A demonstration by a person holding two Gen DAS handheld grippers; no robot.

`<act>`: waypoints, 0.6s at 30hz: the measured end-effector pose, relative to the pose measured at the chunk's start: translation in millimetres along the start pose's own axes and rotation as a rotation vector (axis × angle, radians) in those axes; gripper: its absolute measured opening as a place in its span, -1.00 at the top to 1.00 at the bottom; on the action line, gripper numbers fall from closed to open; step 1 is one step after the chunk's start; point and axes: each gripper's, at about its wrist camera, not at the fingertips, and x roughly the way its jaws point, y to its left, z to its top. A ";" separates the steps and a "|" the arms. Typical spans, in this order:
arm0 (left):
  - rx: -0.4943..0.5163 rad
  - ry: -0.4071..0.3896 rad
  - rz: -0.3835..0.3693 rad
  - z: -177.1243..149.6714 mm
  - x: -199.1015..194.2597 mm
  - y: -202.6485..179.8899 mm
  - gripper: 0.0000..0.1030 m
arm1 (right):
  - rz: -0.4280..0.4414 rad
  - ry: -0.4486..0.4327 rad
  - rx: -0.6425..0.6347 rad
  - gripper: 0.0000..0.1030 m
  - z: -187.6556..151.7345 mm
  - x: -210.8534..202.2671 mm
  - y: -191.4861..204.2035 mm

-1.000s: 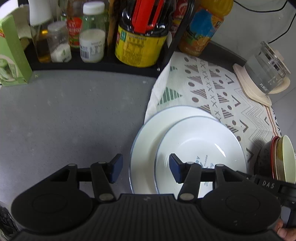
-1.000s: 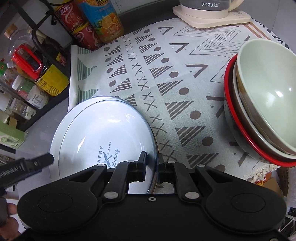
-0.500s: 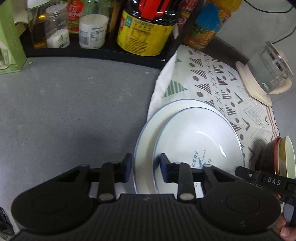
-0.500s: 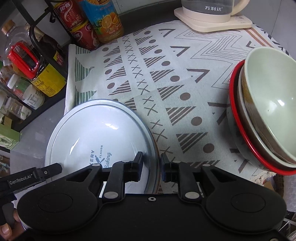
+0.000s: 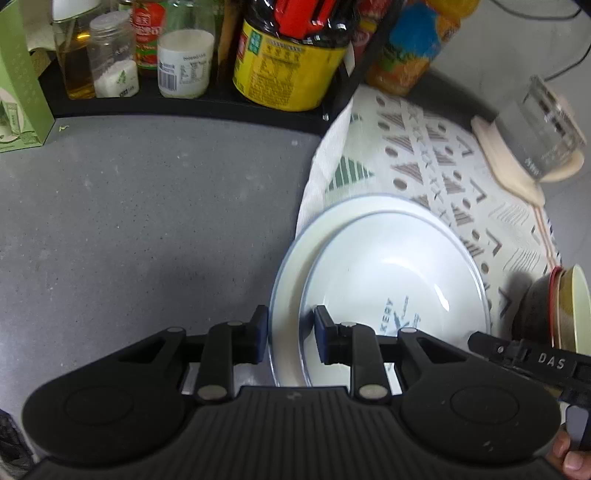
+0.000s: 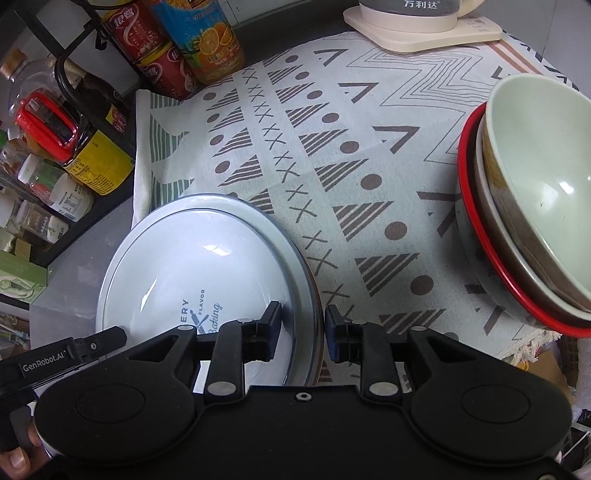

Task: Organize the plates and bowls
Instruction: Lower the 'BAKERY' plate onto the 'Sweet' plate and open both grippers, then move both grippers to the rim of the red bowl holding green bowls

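Note:
Two white blue-rimmed plates are stacked, the smaller printed top plate (image 5: pixel 395 284) on a larger plate (image 5: pixel 291 280), half on the patterned cloth (image 5: pixel 436 173). My left gripper (image 5: pixel 288 334) is shut on the stack's left rim, one pad outside, one inside. My right gripper (image 6: pixel 302 328) straddles the stack's right rim (image 6: pixel 295 258) with its jaws a little apart from it. The top plate shows in the right wrist view (image 6: pixel 192 273). A stack of nested bowls (image 6: pixel 528 206), pale green on top and red-rimmed below, stands at the right on the cloth and shows in the left wrist view (image 5: pixel 554 306).
A black rack holds bottles and jars, with a yellow-labelled jar (image 5: pixel 291 62) behind the grey counter (image 5: pixel 147 229). An orange juice bottle (image 6: pixel 207 40) and red cans (image 6: pixel 162 70) stand at the cloth's far edge. A glass kettle on a beige base (image 6: pixel 421 22) is at the back.
My left gripper closed from wide open onto the plate stack's left rim. My right gripper's jaws parted from the right rim. Both views shifted slightly forward.

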 end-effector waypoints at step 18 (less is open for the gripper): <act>0.086 -0.132 0.102 -3.3 -55.9 -50.4 -0.63 | 0.080 -0.112 -0.033 -0.75 6.9 -55.5 -3.4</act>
